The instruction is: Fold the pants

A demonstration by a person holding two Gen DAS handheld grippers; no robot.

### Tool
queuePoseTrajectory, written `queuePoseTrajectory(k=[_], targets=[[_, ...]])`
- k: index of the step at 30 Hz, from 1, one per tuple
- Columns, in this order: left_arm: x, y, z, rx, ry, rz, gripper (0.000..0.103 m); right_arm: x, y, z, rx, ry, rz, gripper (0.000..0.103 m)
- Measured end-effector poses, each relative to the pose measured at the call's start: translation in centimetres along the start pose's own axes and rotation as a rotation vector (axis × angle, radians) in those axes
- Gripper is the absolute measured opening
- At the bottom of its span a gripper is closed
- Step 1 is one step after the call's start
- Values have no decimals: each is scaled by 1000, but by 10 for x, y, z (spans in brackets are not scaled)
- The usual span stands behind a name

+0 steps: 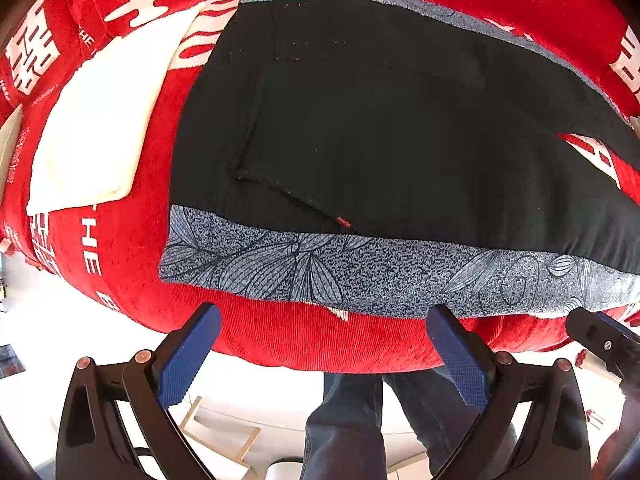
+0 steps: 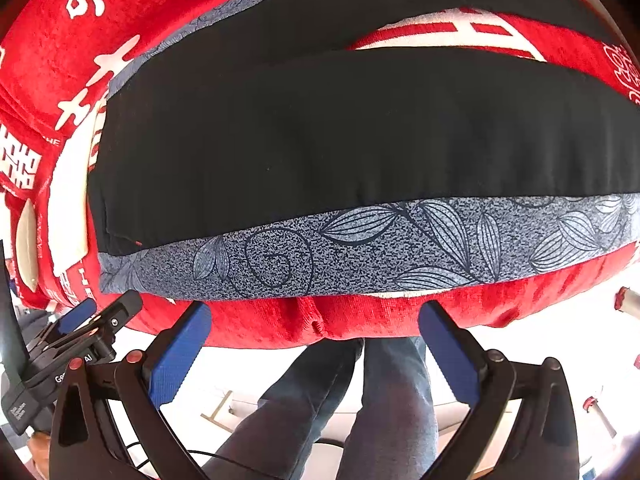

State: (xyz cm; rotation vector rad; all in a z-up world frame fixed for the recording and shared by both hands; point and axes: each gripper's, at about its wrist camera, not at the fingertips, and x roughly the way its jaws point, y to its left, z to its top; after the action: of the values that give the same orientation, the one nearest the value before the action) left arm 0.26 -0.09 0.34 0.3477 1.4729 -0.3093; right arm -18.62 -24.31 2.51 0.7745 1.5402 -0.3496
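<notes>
Both tools hang just off the near edge of the bench, jaws spread wide and empty: the left tool (image 1: 324,344) near the waist end of the pants (image 1: 380,128), the right tool (image 2: 316,340) farther along the leg. Beyond them, the pants lie flat on the red printed cloth (image 1: 132,240) that covers the bench, waist to the left, legs running right.

They look like soft, light black fabric with a grey leaf-print side stripe (image 1: 360,272) along the near edge; limp, likely to sag and drag when lifted. I judge the best hold is that near stripe edge, pinched at two spread points so the cloth rises evenly.

A folded white cloth (image 1: 96,120) lies left of the waist. The leg cuffs run out of both views at the right, and the black surface hides most seams and creases.
</notes>
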Motion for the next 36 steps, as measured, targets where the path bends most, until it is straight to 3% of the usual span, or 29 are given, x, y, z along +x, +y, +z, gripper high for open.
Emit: queuePoseTrajectory(k=[6,11,12,15,18,21,26,29,31,36], targets=[[-4,-1,2,-11,-39,49,103,-1,0,-1,1,-12,20,103],[-7,-2,2,-10,-21,72,103,-1,0,0,-5,-20,31,103],[-4,-3,8,-12,20,42,103,-1,0,0,-5,-20,30,103],[-6,-2,9,-28,19,31,103,0,-1,0,-5,-15,26,103],[-5,6,10,-80,24,-49,103,3,-4,1,9,-4,35,103],[-1,18,9,-138,21,-108,103,8,-11,0,51,-3,122,103],[8,25,4,-181,33,-180,103,29,-31,-6,154,1,358,102],[14,29,0,-205,29,-222,102,45,-49,-10,245,14,457,88],[19,32,-1,-224,32,-247,95,56,-60,-12,308,21,519,75],[32,30,0,-261,59,-323,95,76,-76,-9,377,9,681,72]])
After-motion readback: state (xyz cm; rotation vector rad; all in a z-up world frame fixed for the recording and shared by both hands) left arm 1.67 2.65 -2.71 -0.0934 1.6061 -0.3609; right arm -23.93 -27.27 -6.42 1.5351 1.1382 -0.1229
